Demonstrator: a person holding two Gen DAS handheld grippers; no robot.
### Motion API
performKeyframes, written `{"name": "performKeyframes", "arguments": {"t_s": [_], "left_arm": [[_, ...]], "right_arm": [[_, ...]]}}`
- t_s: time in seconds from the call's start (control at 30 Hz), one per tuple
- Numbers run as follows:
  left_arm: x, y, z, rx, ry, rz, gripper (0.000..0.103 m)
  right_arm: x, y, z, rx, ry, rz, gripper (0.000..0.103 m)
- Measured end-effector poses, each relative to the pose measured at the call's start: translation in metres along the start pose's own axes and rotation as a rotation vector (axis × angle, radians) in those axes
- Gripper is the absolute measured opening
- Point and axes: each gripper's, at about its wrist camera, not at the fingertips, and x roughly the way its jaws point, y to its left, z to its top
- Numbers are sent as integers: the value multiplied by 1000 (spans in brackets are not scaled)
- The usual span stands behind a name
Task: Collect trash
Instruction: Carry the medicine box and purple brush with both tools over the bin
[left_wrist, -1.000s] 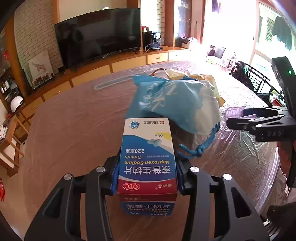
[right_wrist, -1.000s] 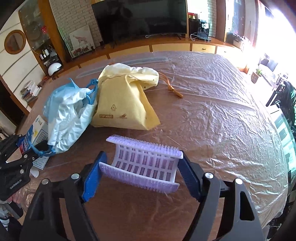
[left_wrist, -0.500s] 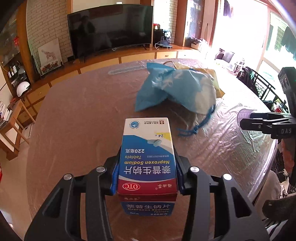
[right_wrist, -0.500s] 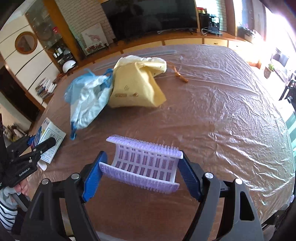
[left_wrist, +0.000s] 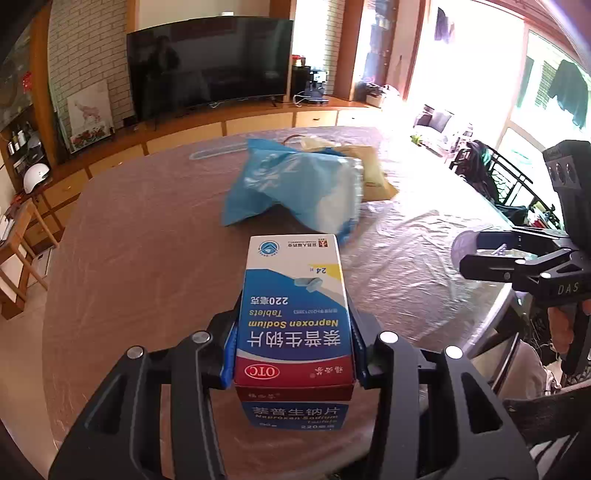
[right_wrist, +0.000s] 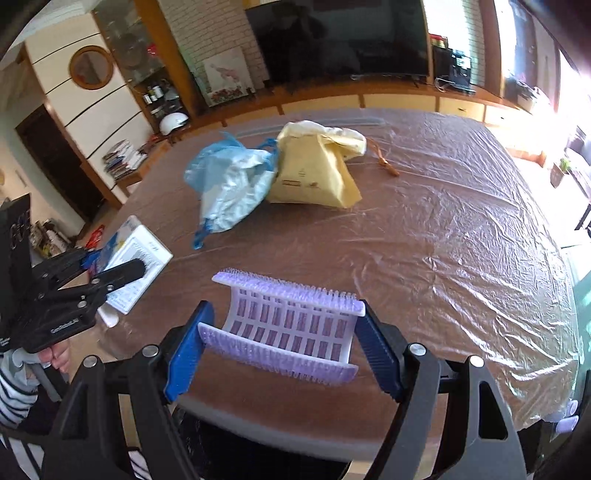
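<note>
Near edge of table (right_wrist: 461, 236): both grippers held over the plastic-covered top.
Left gripper (left_wrist: 293, 354): jaws clamped on a blue-and-white Naproxen Sodium tablet box (left_wrist: 293, 306).
Right gripper (right_wrist: 280, 339): jaws pressed against both ends of a purple-bristled plastic brush (right_wrist: 288, 326).
Far middle of table: blue plastic bag (right_wrist: 229, 184) lies touching a yellow drawstring bag (right_wrist: 314, 173) to its right.

The left gripper (left_wrist: 293, 347) clamps a box (left_wrist: 293, 306); the right gripper (right_wrist: 282, 343) clamps a brush (right_wrist: 288, 326); both tilt downward.
</note>
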Motion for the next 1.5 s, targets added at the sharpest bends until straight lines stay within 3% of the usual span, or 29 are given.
{"name": "performKeyframes", "arguments": {"t_s": [0.53, 0.93, 1.23, 1.5], "left_arm": [[-38, -54, -26, 103, 12, -109, 47], [-50, -78, -63, 174, 85, -205, 47], [-40, -97, -86, 216, 159, -239, 47], [-12, -103, -108, 231, 247, -212, 47]], "right_arm": [[-39, 17, -34, -75, 31, 100, 76], [-40, 16, -74, -103, 121, 113, 76], [-34, 22, -98, -121, 180, 114, 76], [-15, 21, -119, -136, 234, 84, 76]]}}
